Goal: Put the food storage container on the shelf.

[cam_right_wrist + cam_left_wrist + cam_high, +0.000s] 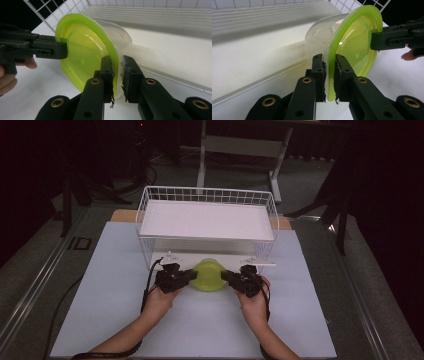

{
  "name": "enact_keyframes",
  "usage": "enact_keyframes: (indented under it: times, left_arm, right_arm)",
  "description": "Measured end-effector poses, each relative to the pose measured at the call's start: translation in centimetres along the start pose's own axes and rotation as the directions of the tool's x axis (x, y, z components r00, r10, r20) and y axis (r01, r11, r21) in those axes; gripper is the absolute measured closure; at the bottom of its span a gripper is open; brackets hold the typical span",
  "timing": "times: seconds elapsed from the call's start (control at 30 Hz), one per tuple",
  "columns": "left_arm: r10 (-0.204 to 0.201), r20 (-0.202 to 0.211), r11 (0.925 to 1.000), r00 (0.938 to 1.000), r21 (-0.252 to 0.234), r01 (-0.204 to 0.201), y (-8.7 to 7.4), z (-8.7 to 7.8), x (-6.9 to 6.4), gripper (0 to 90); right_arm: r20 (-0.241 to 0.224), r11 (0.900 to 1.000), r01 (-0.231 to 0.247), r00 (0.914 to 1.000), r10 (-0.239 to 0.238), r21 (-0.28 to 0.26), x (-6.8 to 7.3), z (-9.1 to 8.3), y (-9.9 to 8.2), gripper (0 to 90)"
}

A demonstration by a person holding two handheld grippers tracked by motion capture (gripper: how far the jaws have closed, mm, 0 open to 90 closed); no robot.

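A clear plastic tub (208, 275) with a yellow-green lid (354, 45) lies on its side, lid facing the person, just in front of the wire basket. My left gripper (192, 276) is shut on the lid's rim at the tub's left side; in the left gripper view its pads (329, 58) pinch the green edge. My right gripper (225, 276) is shut on the rim at the opposite side, its pads (117, 61) clamped over the green edge and clear wall (120, 32). Each gripper view also catches the other gripper's jaws on the far rim (387, 40) (50, 48).
A white wire basket (207, 195) with a white board (205, 220) across its top stands right behind the tub. The white table mat (125, 295) spreads to both sides and toward the person. Cables trail from both hands. A desk frame (240, 145) stands beyond the table.
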State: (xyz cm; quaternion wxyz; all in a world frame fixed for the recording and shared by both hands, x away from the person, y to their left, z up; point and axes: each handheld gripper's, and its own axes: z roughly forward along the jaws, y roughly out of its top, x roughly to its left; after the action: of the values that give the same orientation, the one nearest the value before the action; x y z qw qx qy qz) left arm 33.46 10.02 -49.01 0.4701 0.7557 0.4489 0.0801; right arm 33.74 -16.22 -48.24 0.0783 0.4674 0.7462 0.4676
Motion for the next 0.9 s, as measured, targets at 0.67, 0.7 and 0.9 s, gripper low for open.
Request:
enact_keyframes:
  times: [0.67, 0.7, 0.9]
  left_arm:
    - [-0.043, -0.006, 0.9988, 0.999, 0.023, 0.044, 0.8, 1.7, 1.7, 79.4]
    - [-0.023, -0.012, 0.9996, 0.9997, 0.018, 0.023, 0.8, 1.7, 1.6, 78.9]
    - [0.023, -0.037, 0.9995, 0.9991, -0.019, -0.023, 0.9, 1.9, 1.6, 75.7]
  right_arm:
    - [0.038, 0.9998, -0.016, 0.9991, 0.016, 0.012, -1.2, 2.4, 1.2, 78.8]
    - [0.043, 0.9999, -0.009, 0.999, 0.008, 0.011, -1.2, 2.4, 1.2, 78.4]
    - [0.047, 0.9999, 0.003, 0.9989, -0.002, -0.015, -1.3, 2.6, 1.3, 76.3]
